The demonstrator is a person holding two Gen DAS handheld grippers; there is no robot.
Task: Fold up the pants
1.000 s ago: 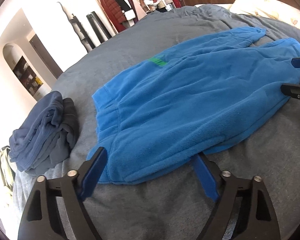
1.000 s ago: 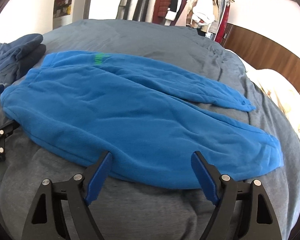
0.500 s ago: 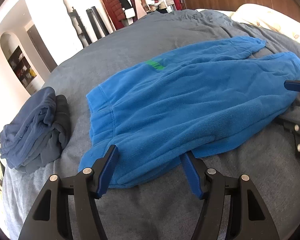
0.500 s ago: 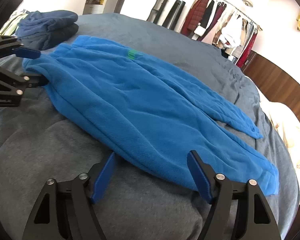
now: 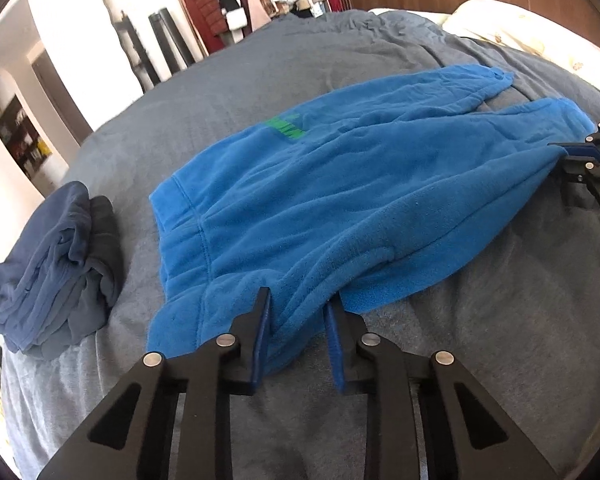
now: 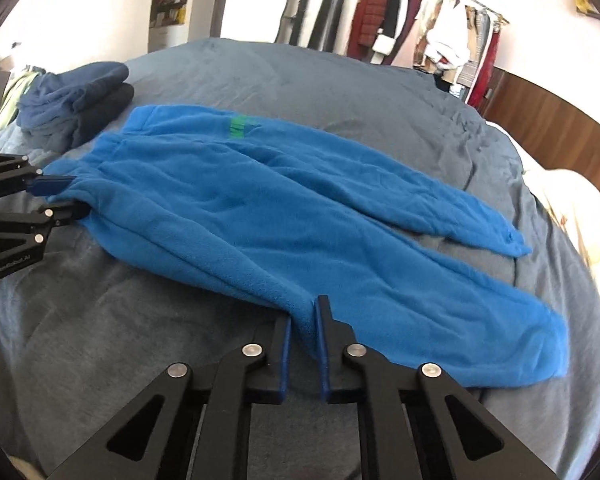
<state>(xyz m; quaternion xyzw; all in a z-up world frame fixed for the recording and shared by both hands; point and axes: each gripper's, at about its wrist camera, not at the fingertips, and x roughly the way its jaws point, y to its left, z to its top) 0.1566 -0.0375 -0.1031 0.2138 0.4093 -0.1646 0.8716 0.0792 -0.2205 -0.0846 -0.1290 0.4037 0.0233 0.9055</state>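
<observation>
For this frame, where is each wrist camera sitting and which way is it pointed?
Left wrist: behind the left gripper at the waistband end, looking along the blue pants toward the cuffs; its fingers pinch the near edge.
Right wrist: behind the right gripper at the near leg's edge, looking across the bed toward the clothes rack.
Both show the pants, the folded dark clothes and the other gripper.
</observation>
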